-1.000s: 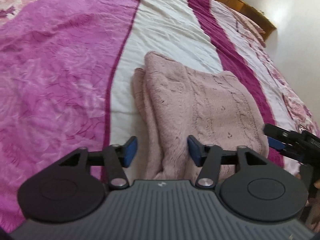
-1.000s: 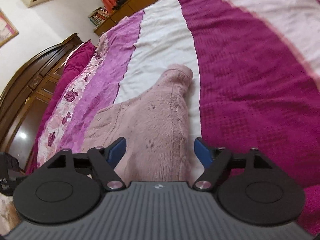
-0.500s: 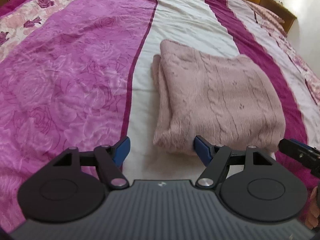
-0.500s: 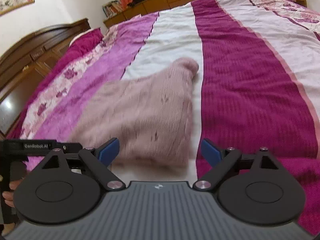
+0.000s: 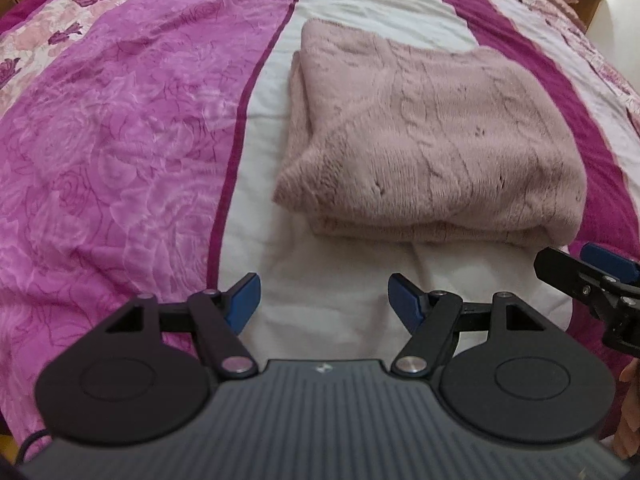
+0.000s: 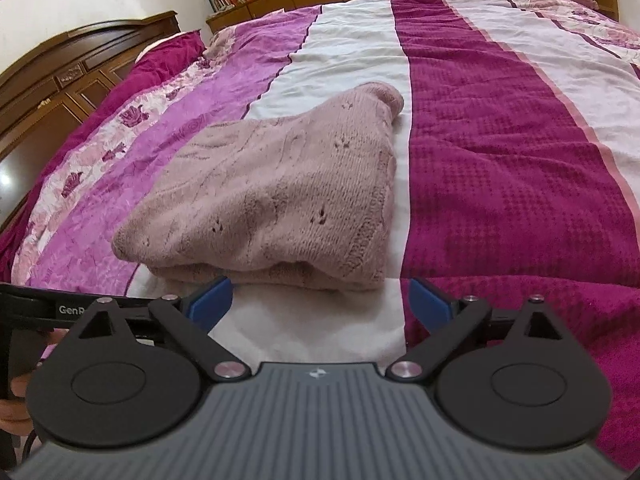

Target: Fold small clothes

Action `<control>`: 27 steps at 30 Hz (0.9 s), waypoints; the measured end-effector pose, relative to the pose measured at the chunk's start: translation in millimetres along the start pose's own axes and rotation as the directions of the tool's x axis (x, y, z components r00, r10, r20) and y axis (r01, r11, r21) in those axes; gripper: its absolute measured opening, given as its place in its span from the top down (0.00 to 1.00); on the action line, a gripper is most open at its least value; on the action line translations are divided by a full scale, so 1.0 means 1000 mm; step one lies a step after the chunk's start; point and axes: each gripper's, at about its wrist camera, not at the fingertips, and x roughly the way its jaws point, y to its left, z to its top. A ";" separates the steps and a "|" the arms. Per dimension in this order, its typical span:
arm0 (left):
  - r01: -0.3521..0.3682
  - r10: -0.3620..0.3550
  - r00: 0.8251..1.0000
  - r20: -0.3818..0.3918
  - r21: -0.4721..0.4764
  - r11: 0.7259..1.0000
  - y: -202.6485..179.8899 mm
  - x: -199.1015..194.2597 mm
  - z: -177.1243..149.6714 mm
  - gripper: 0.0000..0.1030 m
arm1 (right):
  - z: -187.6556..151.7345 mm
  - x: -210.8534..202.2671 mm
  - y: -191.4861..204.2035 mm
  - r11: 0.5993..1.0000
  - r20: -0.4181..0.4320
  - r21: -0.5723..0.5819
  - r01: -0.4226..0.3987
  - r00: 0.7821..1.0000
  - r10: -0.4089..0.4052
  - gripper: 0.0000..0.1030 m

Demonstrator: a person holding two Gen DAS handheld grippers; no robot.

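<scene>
Here the pink knitted garment [image 5: 432, 140] lies folded into a compact stack on the white stripe of the bedspread [image 5: 120, 128], so the folding of this piece appears essentially complete, with at most a final tidying left. The left gripper [image 5: 323, 300] and right gripper [image 6: 320, 300] hover just short of its near edge, jaws spread wide and holding nothing. The layers inside the stack are hidden, and whether other clothes await lies outside both views.

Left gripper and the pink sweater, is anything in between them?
Nothing but bedspread. In the left wrist view, only a bare white stripe of the bedspread lies between the open left gripper and the folded pink sweater.
</scene>
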 end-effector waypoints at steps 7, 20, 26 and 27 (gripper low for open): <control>-0.016 0.016 1.000 -0.014 0.018 1.000 -0.006 0.003 -0.005 0.30 | -0.003 0.007 -0.001 1.000 -0.017 -0.001 0.011 1.000 -0.011 0.05; -0.022 0.022 1.000 -0.019 0.020 1.000 -0.008 0.004 -0.005 0.30 | -0.003 0.012 -0.006 1.000 -0.028 0.018 0.011 1.000 -0.010 0.05; -0.022 0.022 1.000 -0.019 0.020 1.000 -0.008 0.004 -0.005 0.30 | -0.005 0.013 -0.007 1.000 -0.027 0.024 0.008 1.000 -0.008 0.05; -0.022 0.023 1.000 -0.019 0.021 1.000 -0.008 0.004 -0.005 0.30 | -0.005 0.013 -0.007 1.000 -0.027 0.024 0.008 1.000 -0.007 0.05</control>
